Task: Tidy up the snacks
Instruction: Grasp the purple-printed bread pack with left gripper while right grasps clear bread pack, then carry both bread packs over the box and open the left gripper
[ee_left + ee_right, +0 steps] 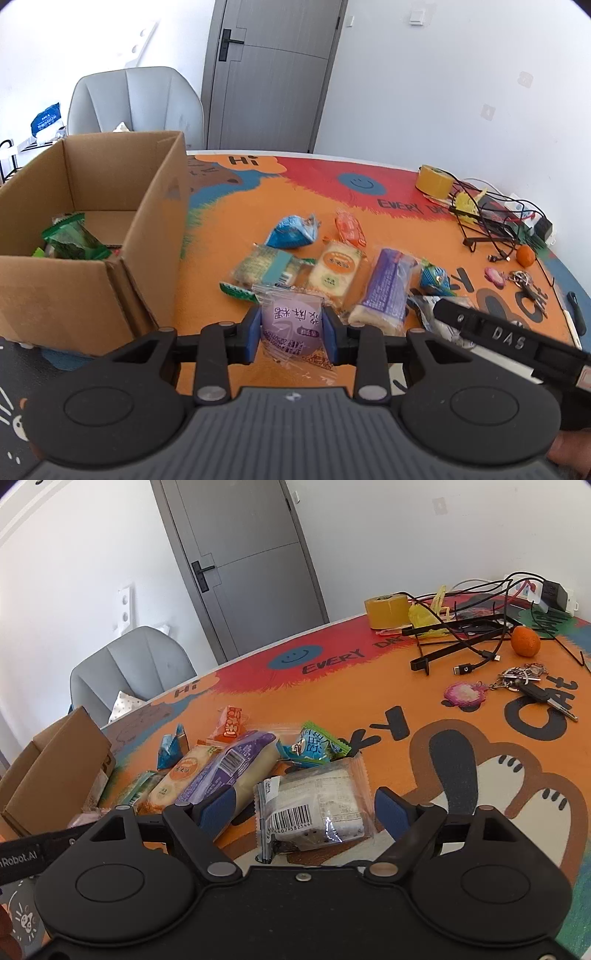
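My left gripper [291,328] is shut on a round purple snack in a clear wrapper [290,323], just above the table. A cardboard box [122,229] stands to its left with green snack packs [74,240] inside. Loose snacks lie ahead: a blue pack [293,232], an orange pack [349,230], a round rice cracker pack [334,271] and a long purple pack [386,291]. My right gripper [304,806] is open, its fingers either side of a clear-wrapped grey snack with a barcode [314,808]. The right gripper's body shows in the left wrist view [498,332].
At the table's far right lie a yellow tape roll [386,609], tangled black cables [472,627], a power strip [550,594], an orange [524,640], keys [532,686] and a pink charm [463,696]. A grey chair [136,103] and a door [273,74] stand behind.
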### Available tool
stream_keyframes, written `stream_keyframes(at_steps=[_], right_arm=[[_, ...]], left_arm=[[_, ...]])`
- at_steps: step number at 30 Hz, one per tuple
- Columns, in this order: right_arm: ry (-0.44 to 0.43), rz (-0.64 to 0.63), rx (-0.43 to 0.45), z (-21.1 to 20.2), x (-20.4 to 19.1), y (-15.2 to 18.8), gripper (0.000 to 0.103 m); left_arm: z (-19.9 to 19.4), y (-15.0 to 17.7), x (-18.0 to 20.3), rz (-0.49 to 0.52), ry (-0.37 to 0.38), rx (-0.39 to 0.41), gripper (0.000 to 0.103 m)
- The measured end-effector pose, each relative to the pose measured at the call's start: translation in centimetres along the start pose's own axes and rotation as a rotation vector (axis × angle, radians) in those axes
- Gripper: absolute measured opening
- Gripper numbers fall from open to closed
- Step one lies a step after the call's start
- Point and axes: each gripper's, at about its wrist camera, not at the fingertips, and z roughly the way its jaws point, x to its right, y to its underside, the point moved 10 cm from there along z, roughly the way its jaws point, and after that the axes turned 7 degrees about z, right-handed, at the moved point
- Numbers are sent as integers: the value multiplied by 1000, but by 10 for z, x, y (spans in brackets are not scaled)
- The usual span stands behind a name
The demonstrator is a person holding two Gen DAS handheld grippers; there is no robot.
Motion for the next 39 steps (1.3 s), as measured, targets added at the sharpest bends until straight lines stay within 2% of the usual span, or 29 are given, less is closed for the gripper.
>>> stream_keyframes(at_steps=[3,4,5,8,19,39], right_arm=[[22,-27,-12,7,-1,5,80],[29,-27,-22,10,0,8,73],[44,-44,-4,10,1,8,62],[36,-53,-7,6,0,7,54],[-37,-35,70,-26,-19,-14,53],[-212,-115,112,-44,-108,-24,52]], left_arm=[[-3,-4,-1,-1,2,14,33],[-4,-4,-1,0,3,18,33],[-5,-5,-1,0,4,21,33],[-7,-7,-3,-5,3,26,33],[-36,-28,-18,-25,-13,104,33],[-84,-58,-84,-107,-90,223,33]])
